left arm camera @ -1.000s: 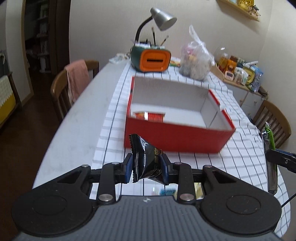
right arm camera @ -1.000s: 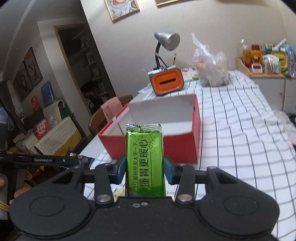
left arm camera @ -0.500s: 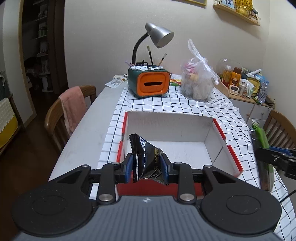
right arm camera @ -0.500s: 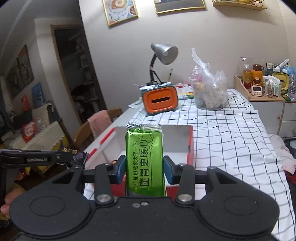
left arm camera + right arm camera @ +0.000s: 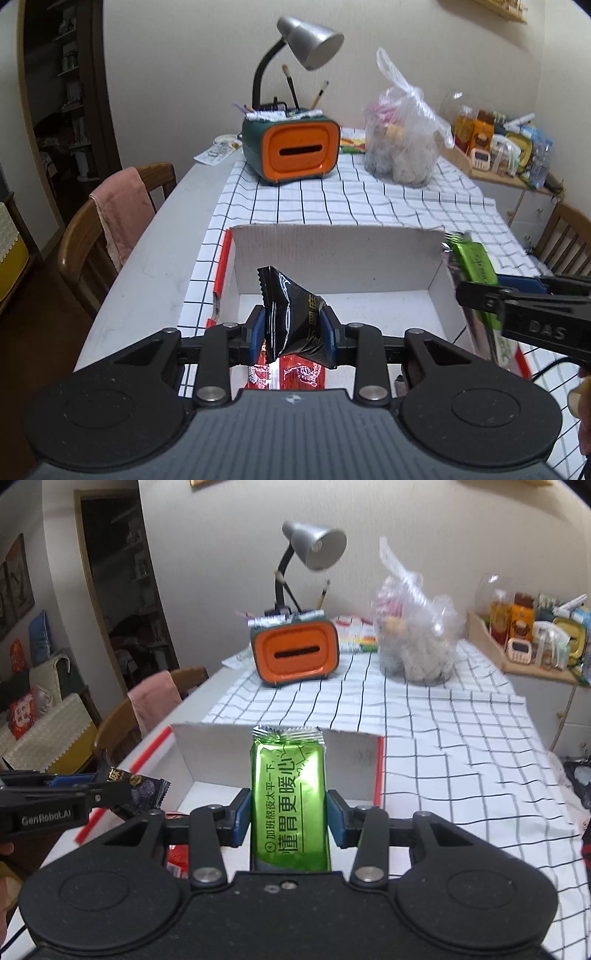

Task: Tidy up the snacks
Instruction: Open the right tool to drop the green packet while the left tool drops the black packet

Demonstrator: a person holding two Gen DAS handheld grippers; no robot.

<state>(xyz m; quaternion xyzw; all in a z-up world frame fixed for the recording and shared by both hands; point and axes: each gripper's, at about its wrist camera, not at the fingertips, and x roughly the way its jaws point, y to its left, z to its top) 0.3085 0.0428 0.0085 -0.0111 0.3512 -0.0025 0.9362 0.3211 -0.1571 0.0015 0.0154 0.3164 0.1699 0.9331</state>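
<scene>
The left tongs [image 5: 291, 334] are pinching a black snack packet [image 5: 291, 314], the right tongs [image 5: 290, 818] a green snack bar [image 5: 290, 794], both hanging over the open red box [image 5: 332, 258], probably for dropping beside the red packet [image 5: 288, 374] inside. Beyond, the checked cloth [image 5: 369, 199] is covering the tabletop [image 5: 147, 266], carrying an orange organizer [image 5: 291, 151] and lamp [image 5: 306, 40].

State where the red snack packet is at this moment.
In the left wrist view, the red snack packet lies on the floor of the red box, at its near end, just below the black packet.

Black snack packet [image 5: 291, 314]; green packet [image 5: 290, 805]; red-and-white box [image 5: 332, 258]; black-and-white checked cloth [image 5: 369, 199]; orange holder [image 5: 301, 149].
</scene>
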